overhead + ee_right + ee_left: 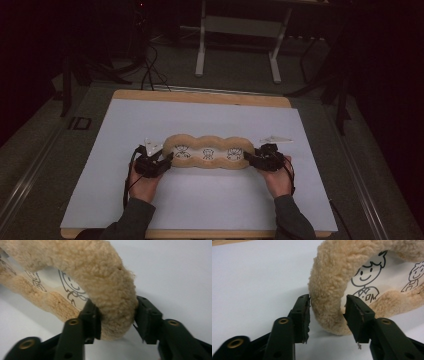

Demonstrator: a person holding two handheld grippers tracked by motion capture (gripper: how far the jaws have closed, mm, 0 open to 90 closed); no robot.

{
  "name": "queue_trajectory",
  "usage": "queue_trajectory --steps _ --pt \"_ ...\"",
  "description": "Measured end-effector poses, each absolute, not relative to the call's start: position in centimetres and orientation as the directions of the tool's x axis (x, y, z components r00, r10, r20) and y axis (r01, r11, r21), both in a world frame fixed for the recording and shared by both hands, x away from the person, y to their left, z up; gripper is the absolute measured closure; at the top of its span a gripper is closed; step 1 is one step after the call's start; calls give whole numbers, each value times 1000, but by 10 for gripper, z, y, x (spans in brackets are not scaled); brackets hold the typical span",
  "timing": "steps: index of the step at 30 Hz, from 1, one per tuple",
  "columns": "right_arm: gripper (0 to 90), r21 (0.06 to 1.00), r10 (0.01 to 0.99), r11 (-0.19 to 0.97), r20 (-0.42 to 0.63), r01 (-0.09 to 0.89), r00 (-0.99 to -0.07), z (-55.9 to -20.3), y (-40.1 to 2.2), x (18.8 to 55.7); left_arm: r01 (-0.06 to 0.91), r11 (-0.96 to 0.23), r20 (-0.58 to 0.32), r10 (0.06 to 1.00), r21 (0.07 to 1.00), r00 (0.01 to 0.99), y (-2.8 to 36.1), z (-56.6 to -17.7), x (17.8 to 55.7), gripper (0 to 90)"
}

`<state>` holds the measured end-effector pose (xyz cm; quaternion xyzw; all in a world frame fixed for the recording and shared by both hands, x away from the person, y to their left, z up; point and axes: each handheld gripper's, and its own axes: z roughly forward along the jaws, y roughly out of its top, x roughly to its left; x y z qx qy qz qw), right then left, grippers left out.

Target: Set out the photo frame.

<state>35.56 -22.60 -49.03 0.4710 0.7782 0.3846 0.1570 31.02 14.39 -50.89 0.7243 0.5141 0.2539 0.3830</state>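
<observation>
Release step: left gripper (pixel 161 163) and right gripper (pixel 254 158) fingers spread around the fleece cushion's (pixel 208 151) ends on the bench (pixel 125 125); next, back both hands away.

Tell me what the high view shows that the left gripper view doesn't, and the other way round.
High view: the whole fleece cushion with three cartoon panels, the right gripper at its far end, both hands, the wooden table edge and a white stand behind.
Left gripper view: close detail, with the left gripper jaws open around the curly fleece rim and a smiling cartoon figure.
Shared: the cushion, the left gripper and the white sheet.
</observation>
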Motion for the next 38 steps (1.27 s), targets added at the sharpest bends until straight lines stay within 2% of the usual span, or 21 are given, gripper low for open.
queue_trajectory --steps 1,7,14,28,34,38 --pt "499 740 862 263 108 620 -495 -489 -226 355 550 -178 -24 940 816 340 144 -508 310 524" --pt "433 737 862 267 106 621 -496 -483 -232 352 541 -172 -26 941 823 339 148 -504 305 492" --pt "400 734 858 285 91 617 -505 -475 -238 344 520 -169 -20 941 837 339 155 -496 296 478" --pt "394 704 836 345 70 621 -544 -476 -256 327 528 -188 -35 923 828 384 180 -489 285 461" --pt "391 701 839 337 80 629 -539 -481 -265 321 557 -179 -42 932 811 361 195 -492 284 453" --pt "369 683 839 354 71 639 -540 -489 -271 319 579 -192 -16 942 792 334 205 -497 287 448"
